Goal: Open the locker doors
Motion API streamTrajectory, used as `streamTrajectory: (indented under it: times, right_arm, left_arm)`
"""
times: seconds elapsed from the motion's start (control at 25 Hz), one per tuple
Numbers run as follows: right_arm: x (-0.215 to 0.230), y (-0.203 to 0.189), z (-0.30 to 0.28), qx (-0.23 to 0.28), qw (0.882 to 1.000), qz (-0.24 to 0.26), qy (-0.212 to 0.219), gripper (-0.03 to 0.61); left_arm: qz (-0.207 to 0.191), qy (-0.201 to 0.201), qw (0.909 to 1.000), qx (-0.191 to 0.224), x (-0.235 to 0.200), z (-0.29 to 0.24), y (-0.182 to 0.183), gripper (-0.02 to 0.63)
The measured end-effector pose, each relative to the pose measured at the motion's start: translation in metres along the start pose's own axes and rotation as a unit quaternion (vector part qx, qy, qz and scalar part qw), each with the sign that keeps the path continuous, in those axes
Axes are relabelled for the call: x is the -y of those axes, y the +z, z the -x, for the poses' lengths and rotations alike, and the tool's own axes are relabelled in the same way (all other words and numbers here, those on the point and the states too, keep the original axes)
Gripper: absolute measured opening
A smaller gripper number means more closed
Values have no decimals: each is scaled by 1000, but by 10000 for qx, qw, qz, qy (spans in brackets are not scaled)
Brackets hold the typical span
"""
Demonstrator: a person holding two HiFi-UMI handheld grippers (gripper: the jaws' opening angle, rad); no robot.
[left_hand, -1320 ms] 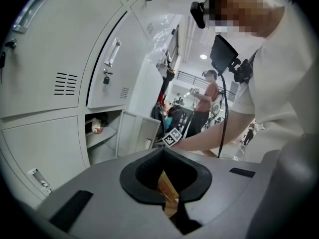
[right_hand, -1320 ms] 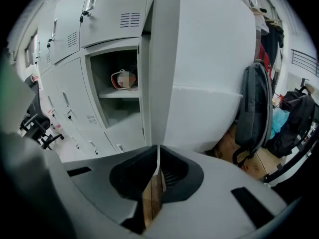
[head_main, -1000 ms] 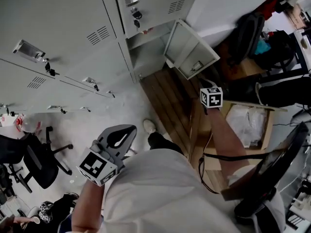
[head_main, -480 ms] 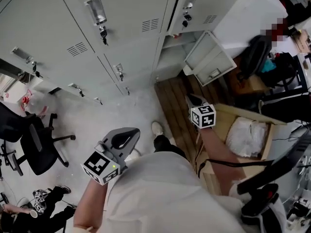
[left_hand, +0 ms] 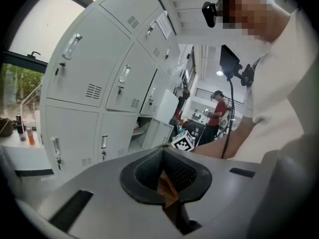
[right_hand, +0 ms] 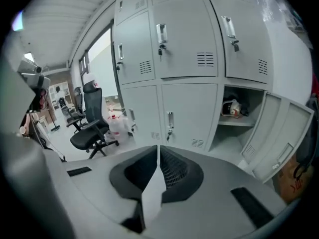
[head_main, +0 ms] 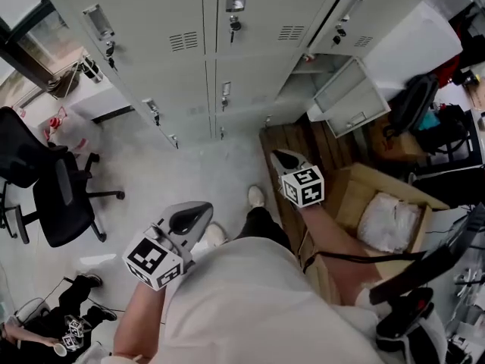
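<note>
Grey lockers (head_main: pixel 182 21) lined the far wall, one low right door (head_main: pixel 345 106) open, the others shut; left gripper (left_hand: pixel 163 156) and right gripper (right_hand: pixel 158 156) were pressed together, empty.

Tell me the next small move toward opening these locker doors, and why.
Probably bring the right hand-held gripper forward toward the handle of the closed lower middle door, parting its jaws on the way. The bottom right door already hangs open, the door beside it is shut, and the gripper's jaws are together, empty and well short of that handle.
</note>
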State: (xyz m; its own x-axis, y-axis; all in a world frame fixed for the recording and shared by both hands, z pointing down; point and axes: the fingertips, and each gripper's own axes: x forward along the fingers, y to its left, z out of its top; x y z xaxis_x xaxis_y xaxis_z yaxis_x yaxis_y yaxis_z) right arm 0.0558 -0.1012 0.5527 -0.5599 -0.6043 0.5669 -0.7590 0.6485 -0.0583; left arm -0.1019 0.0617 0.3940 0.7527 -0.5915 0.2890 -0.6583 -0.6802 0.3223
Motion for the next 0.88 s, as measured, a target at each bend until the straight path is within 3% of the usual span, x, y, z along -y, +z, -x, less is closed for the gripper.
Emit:
streamTrajectory:
  times: [0.36, 0.68, 0.88]
  right_arm:
    - [-75, 35, -45, 158, 9981, 316, 510, 26]
    - [-48, 82, -140, 282, 9968, 540, 512, 26]
    - [-22, 88, -194, 168, 9978, 404, 489, 40]
  left_arm:
    - [473, 393, 9980, 169, -17, 50, -31, 9]
    - [602, 650, 9960, 131, -53, 39, -17, 9]
    - [801, 768, 9938, 7, -80, 23, -10, 9]
